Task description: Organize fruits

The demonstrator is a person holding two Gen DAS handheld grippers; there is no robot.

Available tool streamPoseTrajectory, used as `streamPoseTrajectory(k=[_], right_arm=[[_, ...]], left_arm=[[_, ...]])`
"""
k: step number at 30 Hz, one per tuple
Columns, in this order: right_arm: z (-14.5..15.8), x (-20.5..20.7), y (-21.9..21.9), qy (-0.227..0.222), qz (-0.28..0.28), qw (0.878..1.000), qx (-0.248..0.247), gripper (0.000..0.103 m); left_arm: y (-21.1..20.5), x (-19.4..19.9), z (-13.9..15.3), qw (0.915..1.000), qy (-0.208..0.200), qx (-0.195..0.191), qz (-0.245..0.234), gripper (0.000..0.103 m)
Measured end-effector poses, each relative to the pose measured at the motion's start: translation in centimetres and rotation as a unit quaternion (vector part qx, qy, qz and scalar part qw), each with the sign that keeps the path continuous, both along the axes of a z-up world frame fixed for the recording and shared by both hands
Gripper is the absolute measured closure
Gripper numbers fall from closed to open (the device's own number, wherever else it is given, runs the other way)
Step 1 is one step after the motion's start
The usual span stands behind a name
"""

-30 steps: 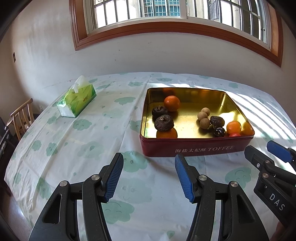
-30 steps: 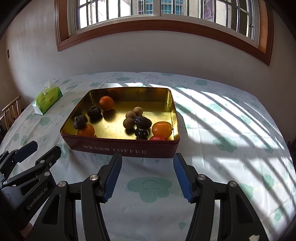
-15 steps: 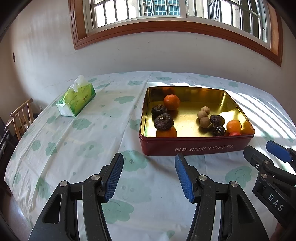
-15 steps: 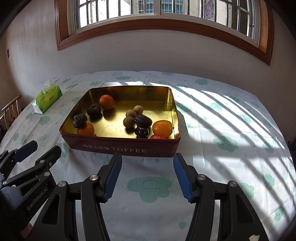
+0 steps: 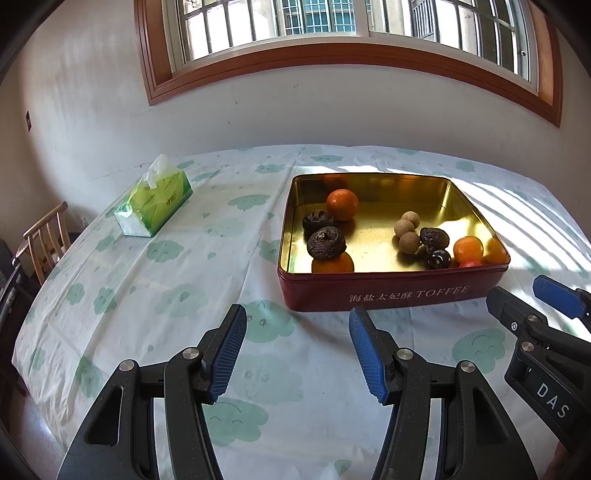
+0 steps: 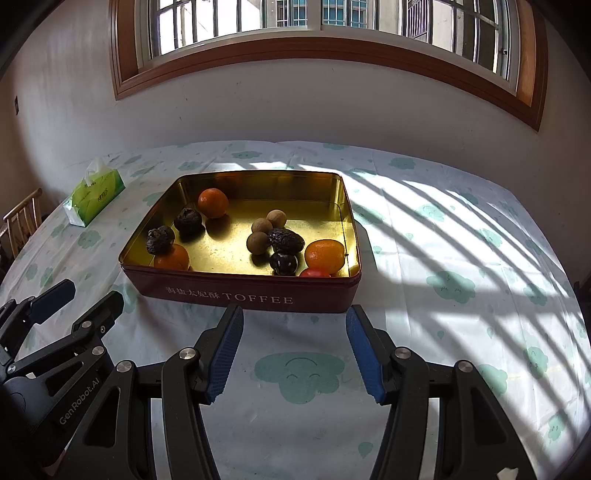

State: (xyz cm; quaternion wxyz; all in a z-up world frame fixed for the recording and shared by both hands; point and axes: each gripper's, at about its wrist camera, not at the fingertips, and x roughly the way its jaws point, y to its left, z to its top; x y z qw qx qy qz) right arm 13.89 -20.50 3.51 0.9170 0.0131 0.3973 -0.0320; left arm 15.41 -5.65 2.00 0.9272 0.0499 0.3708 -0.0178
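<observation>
Nearest in the left wrist view, the left gripper (image 5: 295, 343) hangs over the surface (image 5: 147, 302), its blue-padded fingers (image 5: 227, 349) spread apart with nothing between them, only the cloud-printed cloth below. The right gripper (image 6: 293, 341) sits beside it in the same pose: fingers (image 6: 225, 350) released and empty, above a smiling cloud print near the front edge of the surface.

Just beyond both sets of fingertips stands the red toffee tin (image 6: 240, 293), open-topped with a gold inside, roughly at the middle of the surface. All the fruits lie in it. Against the tin's near wall at the left sits an orange (image 6: 171, 256) with a wrinkled dark fruit (image 6: 159, 239) touching it; a second wrinkled dark fruit (image 6: 188, 220) lies just behind, and another orange (image 6: 213, 202) sits farther back toward the far left corner. In the right half, a small red fruit (image 6: 314, 272) and a glossy dark round fruit (image 6: 283, 263) lie by the near wall, a third orange (image 6: 325, 255) beside them, a shrivelled dark oblong fruit (image 6: 286, 240) just behind, and three tan longans (image 6: 262, 226) clustered past that.

Farther off, near the far left edge of the surface, rests a green tissue box (image 5: 153, 203). A wooden chair (image 5: 46, 236) stands past the left edge, and a window (image 5: 332, 22) fills the wall behind.
</observation>
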Motion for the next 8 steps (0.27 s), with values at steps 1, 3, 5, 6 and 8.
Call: streamPoseTrajectory(k=[1,3,5,6,8], right_arm=[[0.0,0.01,0.0,0.0,0.0,1.0,0.0,0.048],[-0.01,0.0,0.0,0.0,0.0,1.0,0.0,0.048],[-0.07,-0.02,-0.04,0.0,0.0,1.0,0.0,0.048],[-0.08,0.0,-0.02,0.0,0.0,1.0,0.0,0.048],[-0.08,0.01,-0.02,0.0,0.0,1.0,0.0,0.048]], left_arm=[[0.0,-0.03,-0.03,1.0,0.0,0.0,-0.002,0.044],[0.04,-0.07,-0.03,1.0,0.001,-0.002,-0.005,0.044],[0.09,-0.09,-0.02,1.0,0.003,-0.005,-0.007,0.044],[0.12,-0.06,0.0,0.9999,0.004,-0.008,-0.008,0.044],[0.26,0.0,-0.01,0.9998,0.008,-0.013,-0.008,0.044]])
